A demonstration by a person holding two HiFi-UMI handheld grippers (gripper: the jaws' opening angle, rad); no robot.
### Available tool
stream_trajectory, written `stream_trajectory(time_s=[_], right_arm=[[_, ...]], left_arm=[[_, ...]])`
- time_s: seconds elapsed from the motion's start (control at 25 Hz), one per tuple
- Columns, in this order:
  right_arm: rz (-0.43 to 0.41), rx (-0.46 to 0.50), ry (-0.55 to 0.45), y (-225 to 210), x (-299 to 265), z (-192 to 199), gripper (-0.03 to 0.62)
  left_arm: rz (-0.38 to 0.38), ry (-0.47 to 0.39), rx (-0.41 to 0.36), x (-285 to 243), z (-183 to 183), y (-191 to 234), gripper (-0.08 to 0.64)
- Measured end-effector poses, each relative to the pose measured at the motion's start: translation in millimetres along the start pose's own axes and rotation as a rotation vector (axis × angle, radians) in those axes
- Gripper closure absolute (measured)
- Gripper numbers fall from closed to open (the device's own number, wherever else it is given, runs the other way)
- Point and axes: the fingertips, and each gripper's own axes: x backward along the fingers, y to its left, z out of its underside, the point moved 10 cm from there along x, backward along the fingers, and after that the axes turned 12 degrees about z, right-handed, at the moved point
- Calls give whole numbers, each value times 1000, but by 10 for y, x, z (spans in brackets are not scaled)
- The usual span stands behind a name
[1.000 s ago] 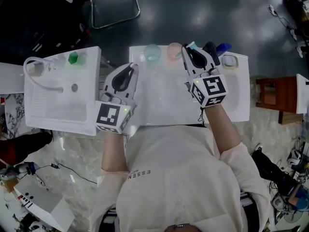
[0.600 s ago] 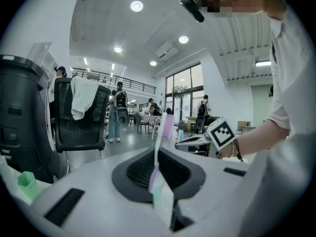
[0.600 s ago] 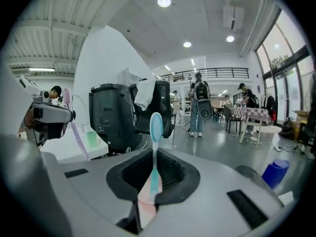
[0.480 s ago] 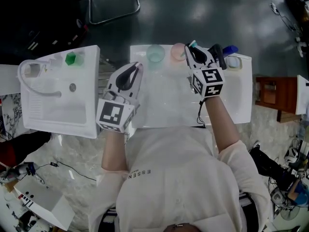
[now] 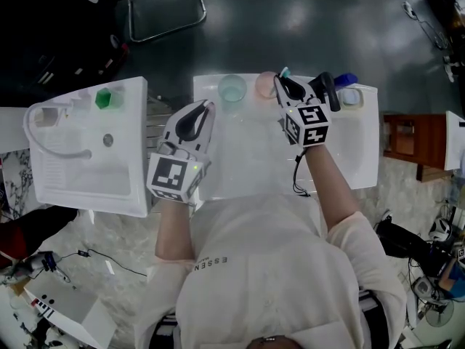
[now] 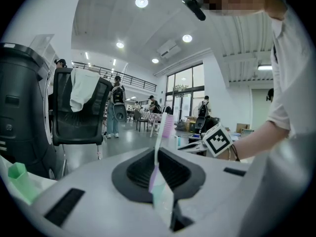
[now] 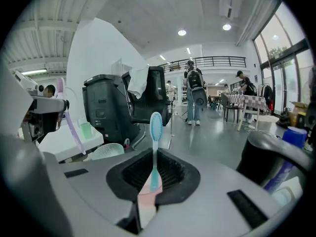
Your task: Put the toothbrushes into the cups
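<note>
Quick status: nothing has been dropped in yet, as far as can be seen.

Nearest, over the left edge of the counter (image 5: 247, 162), the left gripper (image 5: 203, 111) is clamped on the purple brush (image 6: 157, 144). It's gripped low on the handle, and the bristle end is left sticking up past the jaw tips. That one is parked well short of the cups, so its half of the job looks barely started.

Further in, close to the far edge, the right gripper (image 5: 285, 86) is squeezed tight on the blue brush (image 7: 155, 149), again by the handle with the head up. In the head view the blue head is seen just beside the pink cup (image 5: 264, 84). Whether it's actually over the mouth or only next to the rim can't be told.

Along the far edge, the teal cup (image 5: 232, 88) and the pink cup are lined up side by side, and nothing is seen inside the teal one. A third cup (image 5: 349, 96) is set near the far right corner.

So probably zero of two done. Each brush still has to be lined up over a cup, lowered in and let go. The blue one looks much closer to that.
</note>
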Motion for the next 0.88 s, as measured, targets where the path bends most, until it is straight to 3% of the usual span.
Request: stream_trajectory(time_s=[0.44,0.64,0.76,0.88], right_arm=[[-3,19,47,0,-276,-12,554],[0,-17,64,23,-291,12,549],[12,-38,62,18,-262,-16,450],[16,-51,40,13,-185,-73,445]], left_arm=[[-19,24,-3,65,7,57,532],[-27,24,-6,96,7,89,532],[-28,24,-11,115,-5,87,532],[-25,21,-22,129,-26,72,532]])
